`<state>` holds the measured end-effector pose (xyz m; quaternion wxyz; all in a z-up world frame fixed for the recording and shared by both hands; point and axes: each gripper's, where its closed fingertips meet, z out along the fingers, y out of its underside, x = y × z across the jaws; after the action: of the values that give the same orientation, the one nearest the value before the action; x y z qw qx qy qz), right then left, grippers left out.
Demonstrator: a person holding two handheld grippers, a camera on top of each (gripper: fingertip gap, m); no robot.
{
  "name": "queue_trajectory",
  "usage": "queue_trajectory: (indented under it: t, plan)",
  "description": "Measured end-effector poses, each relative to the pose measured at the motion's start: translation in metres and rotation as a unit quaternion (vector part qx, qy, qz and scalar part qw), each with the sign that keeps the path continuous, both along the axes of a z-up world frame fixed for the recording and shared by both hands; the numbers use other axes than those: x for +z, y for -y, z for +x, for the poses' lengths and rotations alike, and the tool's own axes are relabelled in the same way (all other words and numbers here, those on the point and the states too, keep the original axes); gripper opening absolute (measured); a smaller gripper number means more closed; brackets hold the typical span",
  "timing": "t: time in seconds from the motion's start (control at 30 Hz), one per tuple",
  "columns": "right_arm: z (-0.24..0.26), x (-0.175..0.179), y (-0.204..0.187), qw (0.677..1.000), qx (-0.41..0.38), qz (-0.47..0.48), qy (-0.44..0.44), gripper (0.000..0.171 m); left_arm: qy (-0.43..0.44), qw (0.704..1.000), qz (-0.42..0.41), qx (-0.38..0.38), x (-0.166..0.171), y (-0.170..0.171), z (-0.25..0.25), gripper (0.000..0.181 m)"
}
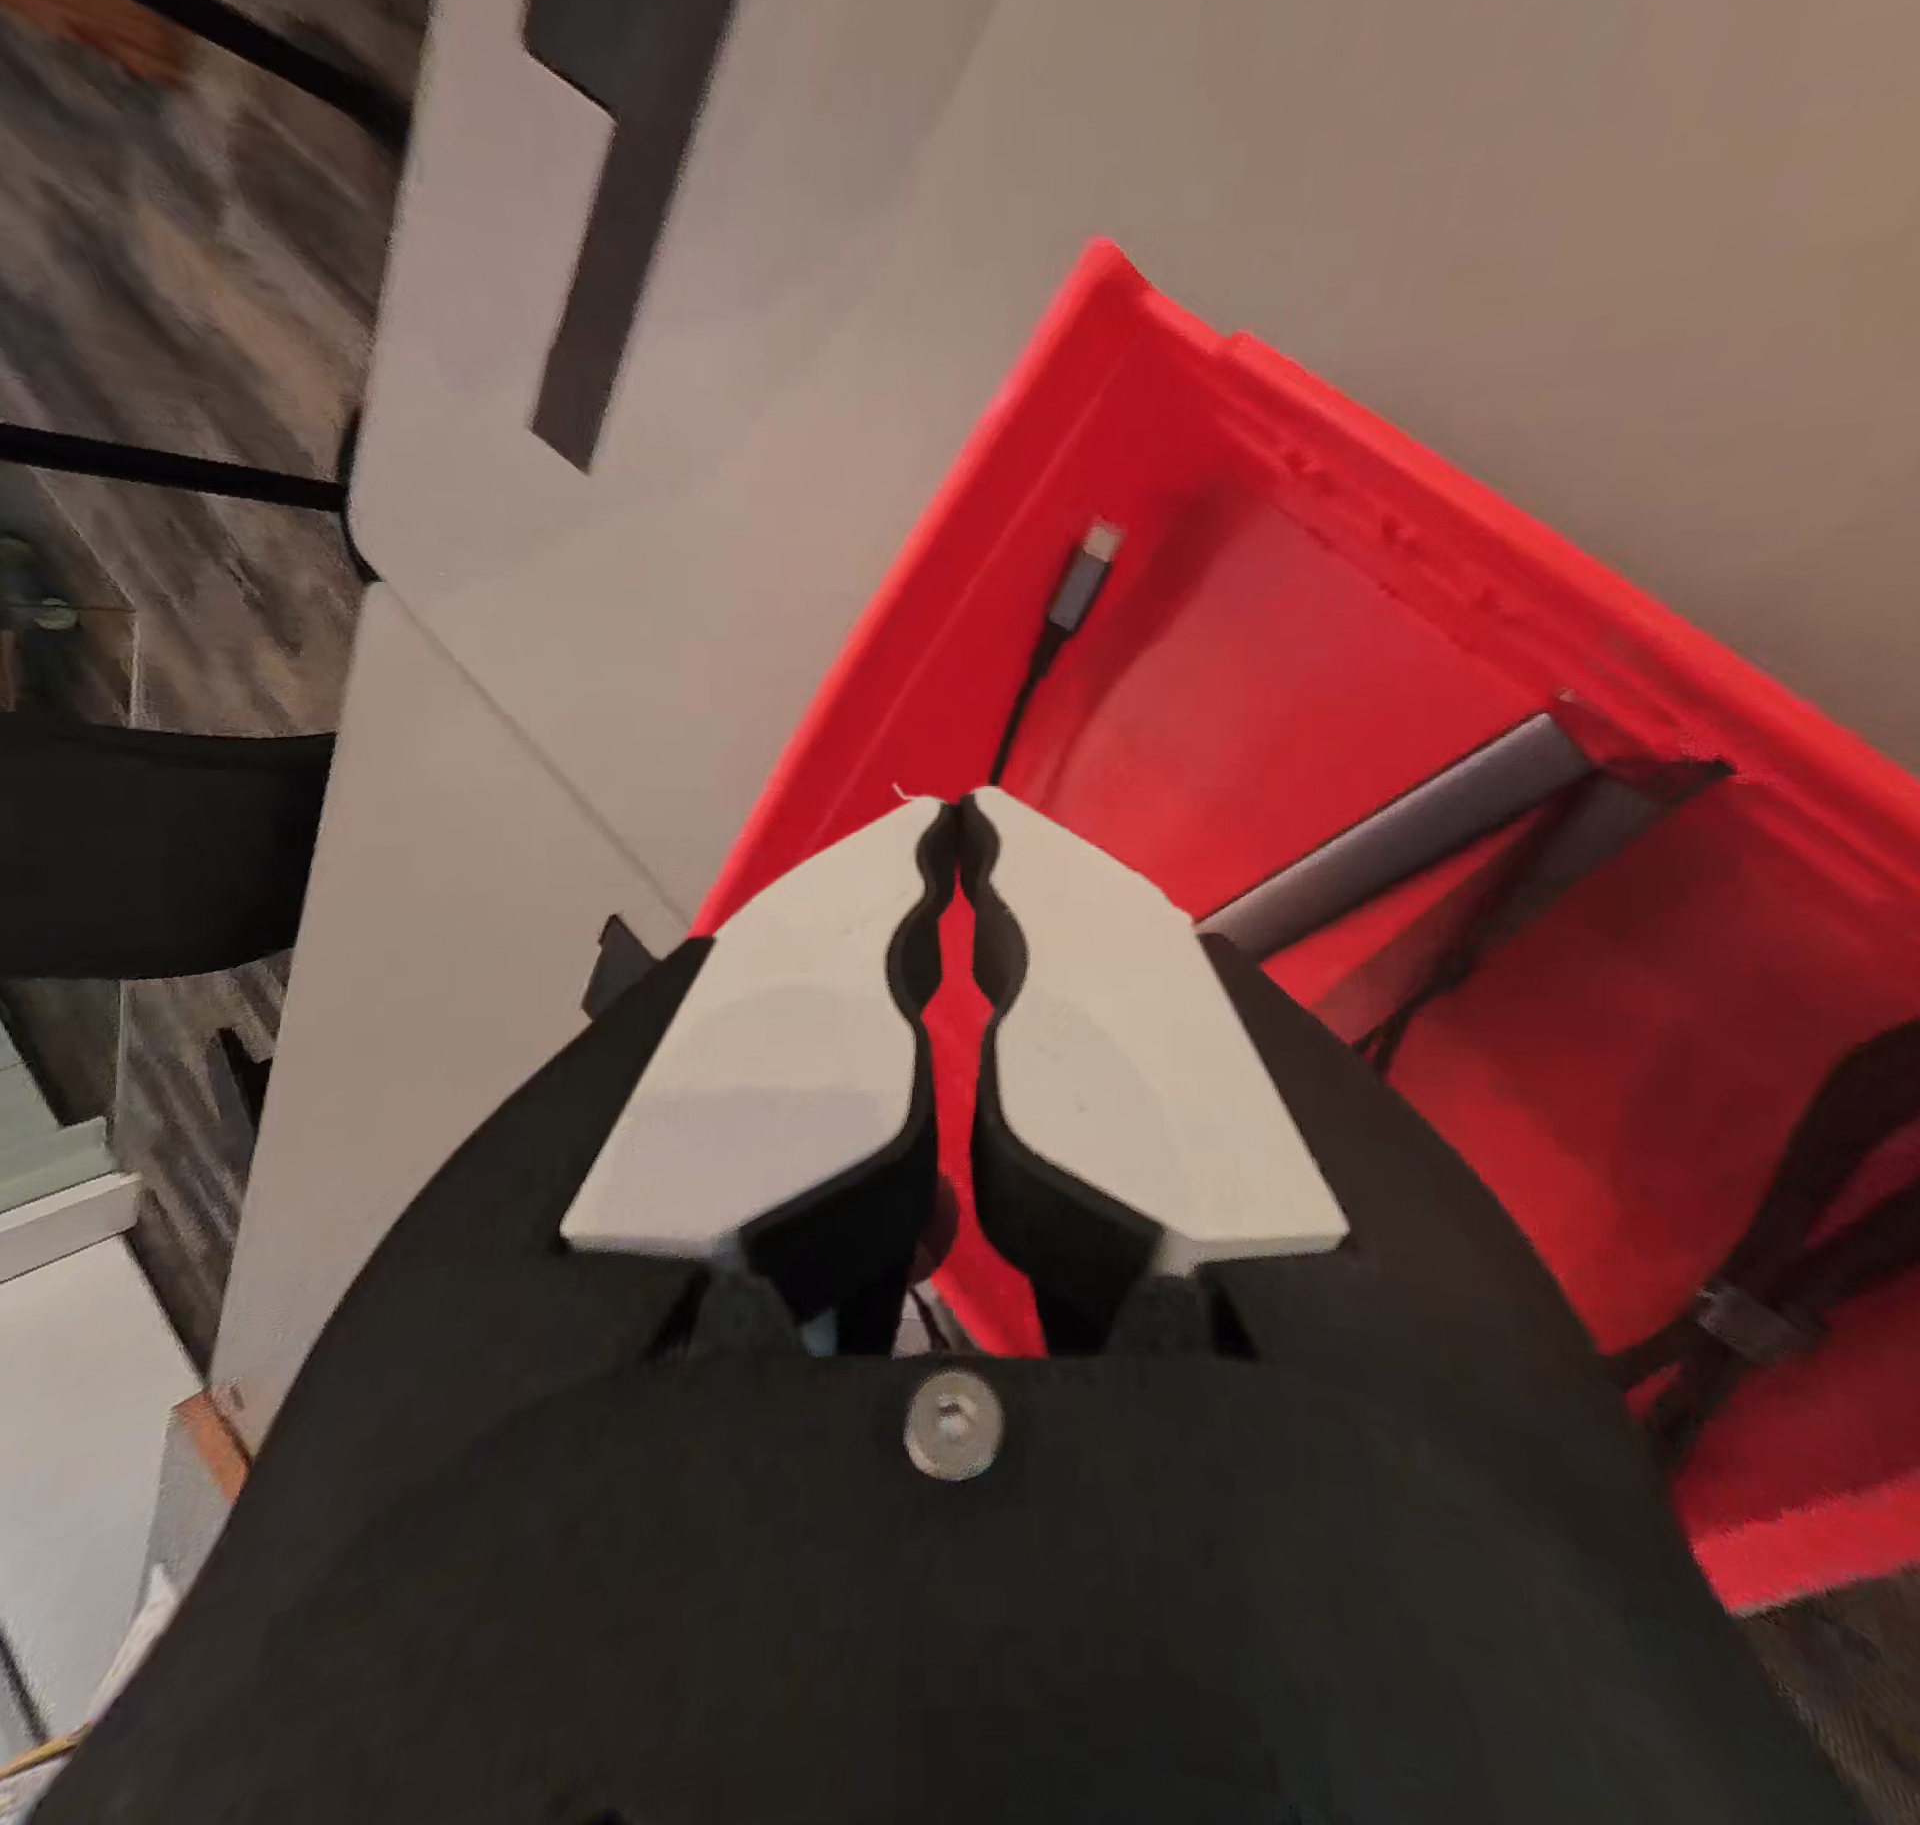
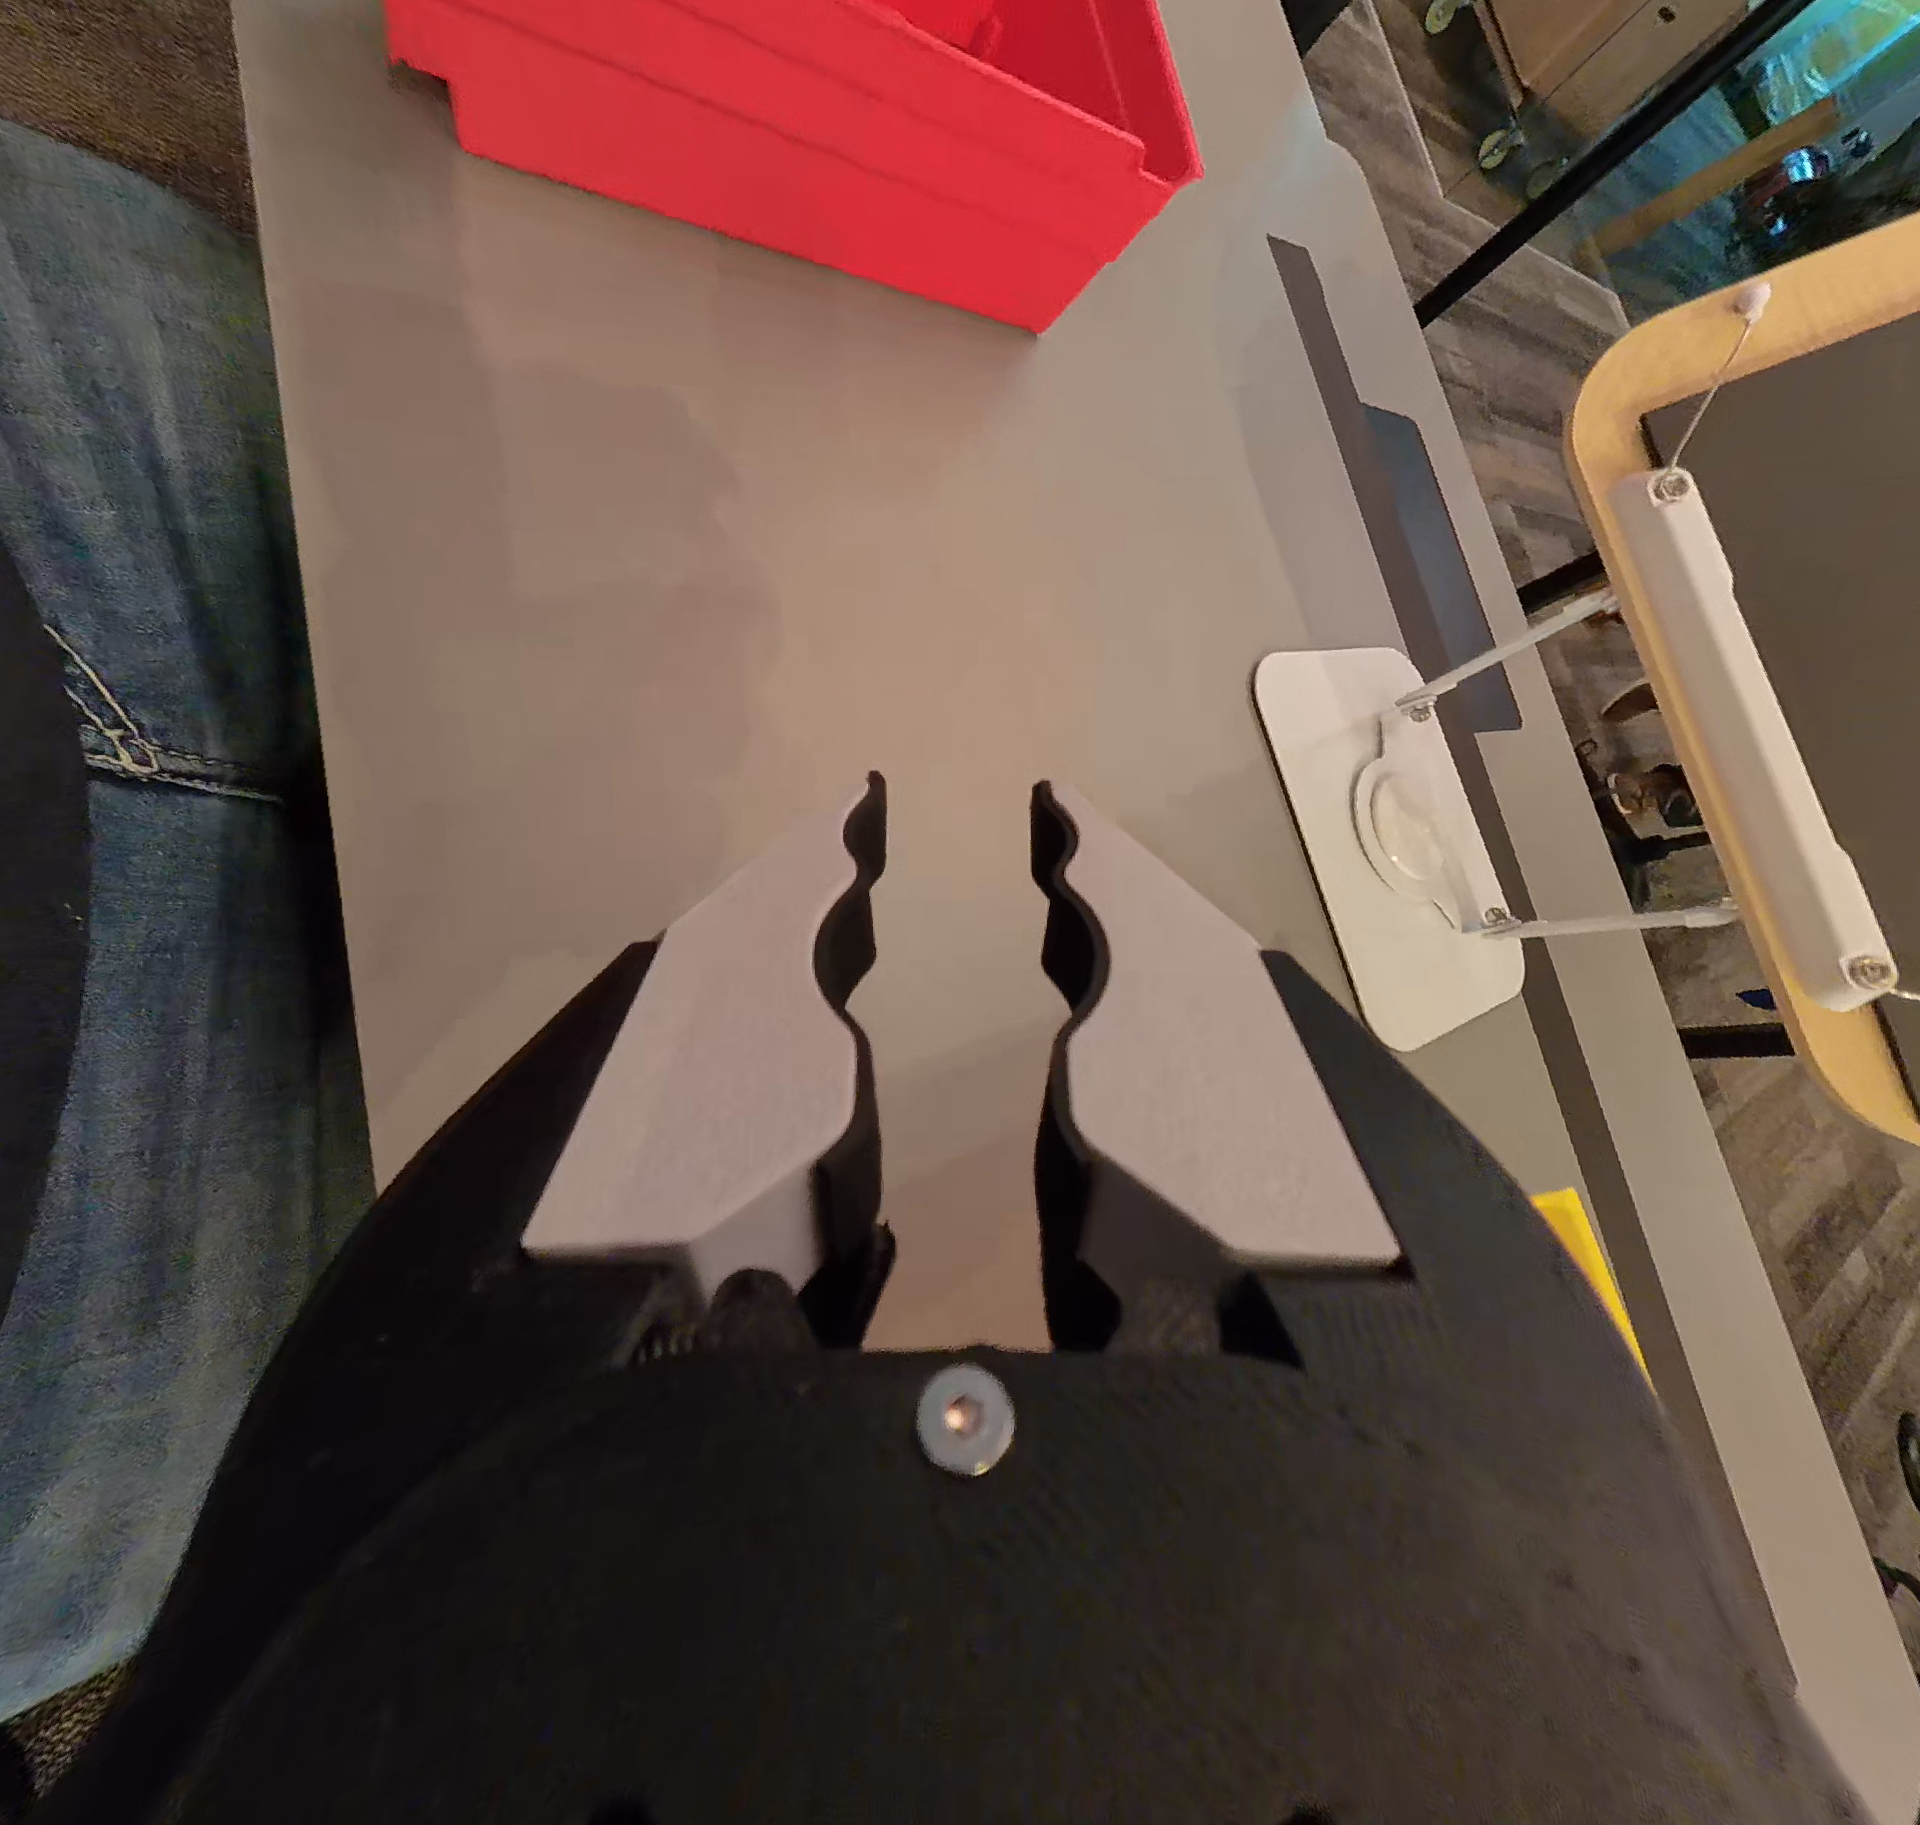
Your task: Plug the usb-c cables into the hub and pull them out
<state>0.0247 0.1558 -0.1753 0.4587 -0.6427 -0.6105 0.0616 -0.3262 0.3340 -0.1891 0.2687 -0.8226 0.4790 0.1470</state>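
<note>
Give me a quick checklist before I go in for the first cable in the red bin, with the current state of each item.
1. Left gripper empty: ok, shut on nothing.
2. Left gripper open for a grasp: not ok.
3. Right gripper open and empty: ok, over bare table.
4. USB-C plug reachable: ok, lying free in the red bin.
5. Hub visible: ok, grey bar in the bin.
6. Hub ports free: cannot tell.
</note>
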Motion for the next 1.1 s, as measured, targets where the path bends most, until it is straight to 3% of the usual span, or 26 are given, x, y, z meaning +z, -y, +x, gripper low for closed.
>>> queue_trajectory:
  t: [0.07,0.2,0.33,0.43,0.53,0.73,1.1]
  plan:
    - [-0.003,0.0,0.003,1.0,0.004,0.001,0.0,0.025,-0.027,0.999,-0.02,0.002,-0.032,-0.006,-0.004,0.018]
    - [-0.005,-0.002,0.008,1.0,0.006,0.004,0.006,0.025,-0.076,0.997,-0.022,0.005,-0.081,-0.021,-0.012,0.034]
    - [-0.003,-0.002,0.009,1.0,0.004,0.002,0.004,0.025,-0.104,0.994,-0.019,0.024,-0.106,-0.032,-0.018,0.027]
    - [-0.002,-0.002,0.007,1.0,0.004,0.002,0.002,0.025,-0.132,0.99,0.022,0.04,-0.109,-0.044,-0.027,0.005]
    - [-0.003,-0.002,0.006,1.0,0.005,0.001,-0.001,0.025,-0.131,0.99,0.044,0.033,-0.105,-0.045,-0.027,0.004]
    - [-0.005,-0.005,0.005,1.0,0.009,-0.002,-0.004,0.024,-0.075,0.99,0.114,0.045,-0.049,-0.043,-0.026,0.003]
    - [-0.028,0.007,0.005,0.999,0.023,-0.004,-0.034,0.027,0.057,0.954,0.295,0.007,0.117,-0.02,0.029,0.003]
